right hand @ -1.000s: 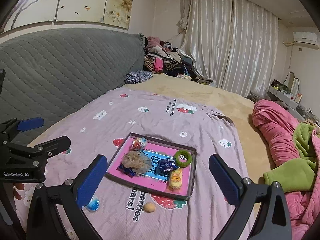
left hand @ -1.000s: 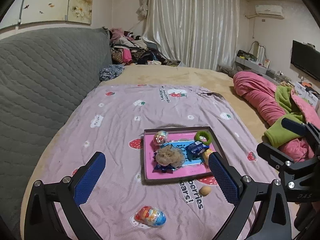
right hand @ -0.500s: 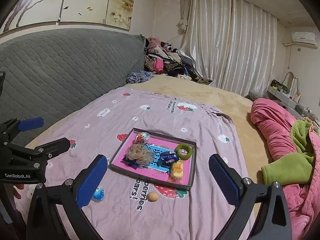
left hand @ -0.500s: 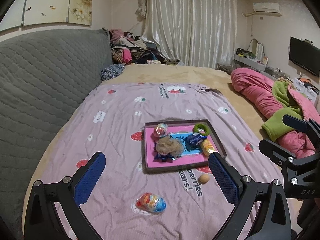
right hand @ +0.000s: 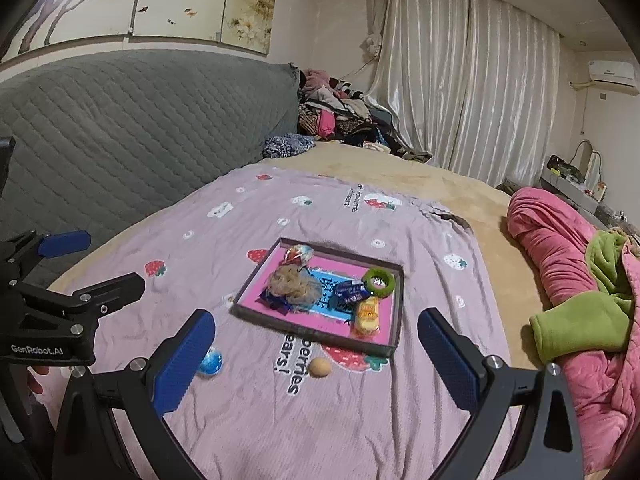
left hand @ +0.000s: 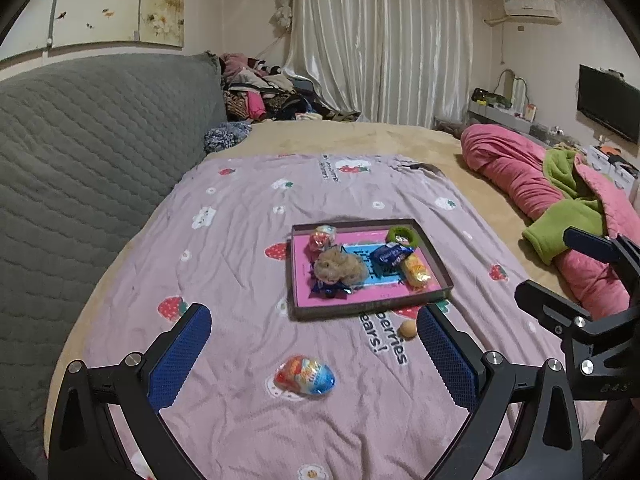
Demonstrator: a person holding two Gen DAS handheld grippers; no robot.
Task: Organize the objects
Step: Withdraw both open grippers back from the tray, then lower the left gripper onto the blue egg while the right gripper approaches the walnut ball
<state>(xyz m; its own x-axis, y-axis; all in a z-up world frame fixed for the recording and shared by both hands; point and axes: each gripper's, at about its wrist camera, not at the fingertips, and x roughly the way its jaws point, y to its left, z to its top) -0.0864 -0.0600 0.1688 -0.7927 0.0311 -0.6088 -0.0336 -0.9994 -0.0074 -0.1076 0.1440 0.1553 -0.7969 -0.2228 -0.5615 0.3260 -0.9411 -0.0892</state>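
Holding both grippers above the near edge of the pink strawberry-print sheet [left hand: 240,248], I see each aimed forward at the tray [left hand: 372,308]. My left gripper [left hand: 312,344] hovers with its blue-padded fingers [left hand: 178,364] spread wide and empty; in the right wrist view its body carries the label "GenRobot.AI", and a little of the operator's hand shows beneath it. Below and between these fingers lies a loose egg-shaped wrapped sweet [left hand: 306,376], red, orange and blue, on the bare sheet. Beyond it sits the tray, pink-floored with a blue printed panel (its characters too small to read), holding a brown mesh puff [left hand: 340,268], a small foil-wrapped sweet [left hand: 321,236], a blue snack packet [left hand: 390,255], a yellow snack packet [left hand: 416,272] and a green ring [left hand: 401,236]. Just in front of the tray's near right corner rests a small tan ball [right hand: 320,367], apart from the rim. Sheet lettering beside it reads, in part, "berries" and "ears!". My right gripper [right hand: 316,344] hovers likewise, fingers [right hand: 448,364] parted wide, gripping nothing; its side in the left wrist view shows faint lettering I cannot read fully. Farthest right lies a pink quilt [right hand: 560,248].
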